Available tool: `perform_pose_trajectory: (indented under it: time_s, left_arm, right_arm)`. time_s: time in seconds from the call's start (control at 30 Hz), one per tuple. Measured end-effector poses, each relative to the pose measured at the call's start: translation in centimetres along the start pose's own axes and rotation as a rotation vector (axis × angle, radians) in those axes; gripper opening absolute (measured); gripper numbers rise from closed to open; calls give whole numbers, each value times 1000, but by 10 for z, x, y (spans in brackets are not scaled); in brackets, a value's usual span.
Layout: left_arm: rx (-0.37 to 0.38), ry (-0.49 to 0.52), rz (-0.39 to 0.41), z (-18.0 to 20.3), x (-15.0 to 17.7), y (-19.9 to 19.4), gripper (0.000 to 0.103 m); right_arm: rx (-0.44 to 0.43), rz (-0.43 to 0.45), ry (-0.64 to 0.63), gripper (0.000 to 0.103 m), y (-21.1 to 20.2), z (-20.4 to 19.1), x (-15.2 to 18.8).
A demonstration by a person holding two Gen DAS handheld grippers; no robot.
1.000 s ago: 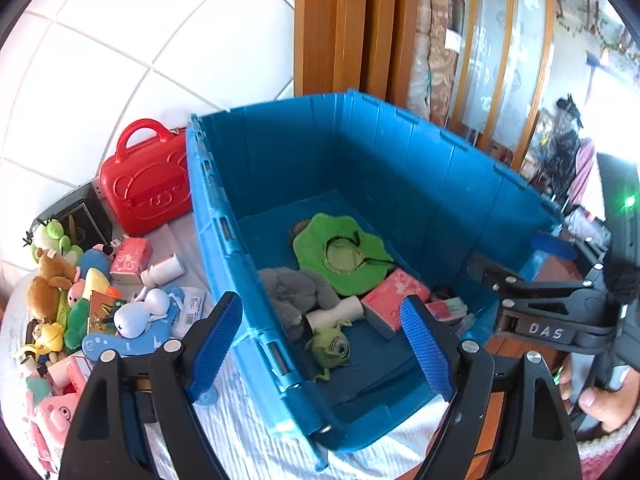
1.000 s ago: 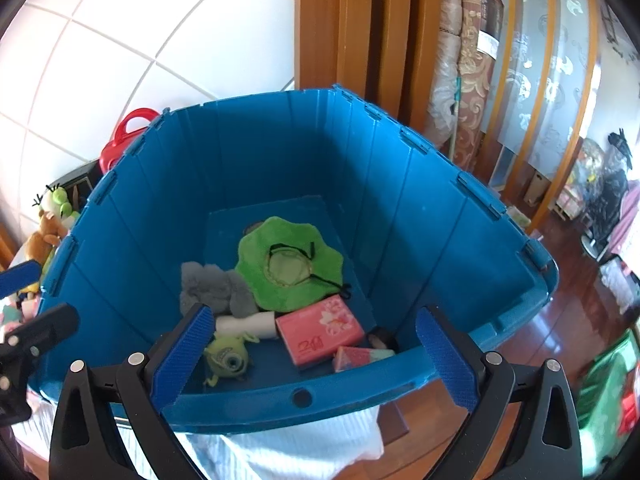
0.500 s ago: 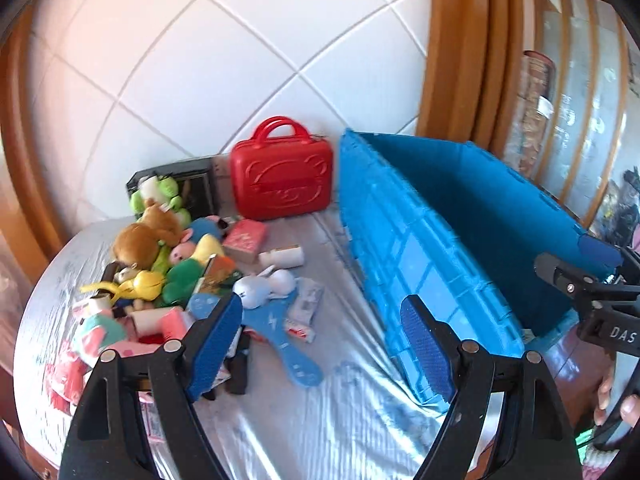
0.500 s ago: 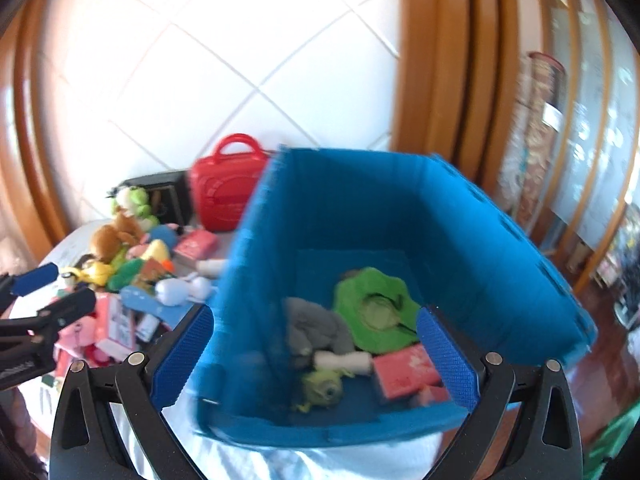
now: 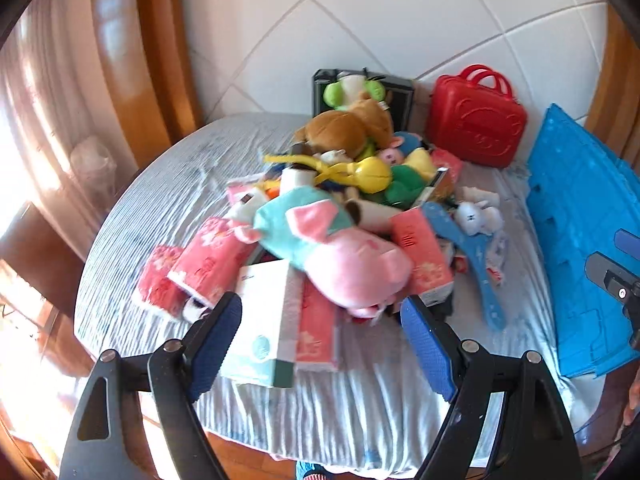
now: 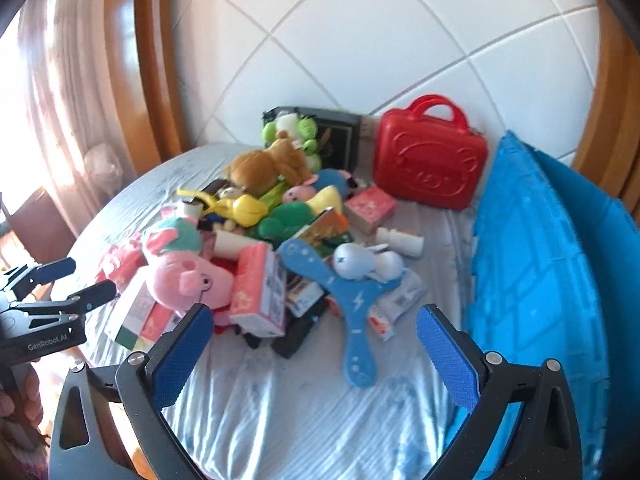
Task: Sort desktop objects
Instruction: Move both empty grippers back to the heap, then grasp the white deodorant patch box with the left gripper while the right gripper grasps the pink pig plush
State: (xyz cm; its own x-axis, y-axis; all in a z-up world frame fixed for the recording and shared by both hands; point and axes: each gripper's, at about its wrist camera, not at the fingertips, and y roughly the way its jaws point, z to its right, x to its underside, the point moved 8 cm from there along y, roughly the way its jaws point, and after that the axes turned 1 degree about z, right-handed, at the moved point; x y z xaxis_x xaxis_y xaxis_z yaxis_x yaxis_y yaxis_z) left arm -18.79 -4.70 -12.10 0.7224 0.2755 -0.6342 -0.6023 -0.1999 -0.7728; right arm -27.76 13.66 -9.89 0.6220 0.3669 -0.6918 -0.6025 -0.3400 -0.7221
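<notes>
A heap of toys and boxes lies on the cloth-covered table [image 5: 168, 200]: a pink pig plush [image 5: 352, 260] [image 6: 180, 272], a brown plush [image 5: 348, 128], a yellow toy [image 5: 360, 174], red tissue packs [image 5: 208, 260], a white box [image 5: 264, 320], a blue boomerang [image 6: 352, 308] and a white rabbit toy [image 6: 360, 260]. My left gripper [image 5: 320, 344] is open and empty, just in front of the white box and pig. My right gripper [image 6: 312, 356] is open and empty, in front of the boomerang. The blue bin [image 5: 580, 240] [image 6: 540, 280] stands at the right.
A red toy suitcase [image 5: 476, 120] [image 6: 428, 160] and a black box [image 5: 396, 92] stand against the tiled wall behind the heap. Wooden door frames flank the wall. The left gripper shows at the left edge of the right wrist view [image 6: 52, 292].
Both grippers have swung left, away from above the blue bin, and now face the heap of toys on the table. Both stay open and empty.
</notes>
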Motion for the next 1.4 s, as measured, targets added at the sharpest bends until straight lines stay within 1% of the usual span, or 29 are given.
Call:
perform_pose_trajectory:
  time_s: [0.07,0.17,0.2,0.3,0.4,0.53,0.63,0.73,0.8,0.9,1.07,1.17,1.27,1.33,1.4]
  left_arm:
    - [-28,-34,-39,-26,9,14,82]
    - [-50,-66,-98,-52,24,32,82]
    - [-52,-71,-123,-60,28,40,82]
    - [-28,-74,-170,-71,39,56,82]
    - [5,-75,-214,-71,44,74,82]
    - [64,-73,-269,-62,51,100,82]
    - [73,-62,-304,-56,56,118,82]
    - [95,-76,-334,-54,58,135,82]
    - [100,-84,-343,-54,58,143,84]
    - [102,-80,-347,-54,57,150,85]
    - [93,-100,-316,-64,53,153,85]
    - [89,-95,-327,-65,53,159,85]
    - [80,-83,-336,-63,56,165,85]
    - [80,-82,-331,-62,56,166,85]
    - [73,-87,-327,-63,56,167,85]
  right_arm:
    - [-35,-37,-28,103,24,-27,3]
    - [-79,-95,-67,103,54,-61,9]
    - [-89,-116,-79,103,64,-72,11]
    - [-101,-159,-120,103,87,-96,16]
    - [-107,-183,-157,103,102,-113,18]
    - [-100,-190,-184,103,110,-122,12]
    - [-93,-196,-187,103,115,-121,7]
    - [-92,-208,-193,103,123,-124,5]
    - [-94,-218,-207,103,129,-129,6]
    - [-109,-232,-229,103,136,-139,8]
    - [-123,-245,-251,103,153,-154,5]
    - [-124,-263,-264,103,169,-164,4]
    - [-124,-300,-271,103,189,-173,8]
    - [-104,-317,-281,103,201,-176,12]
    - [-52,-312,-315,103,211,-178,13]
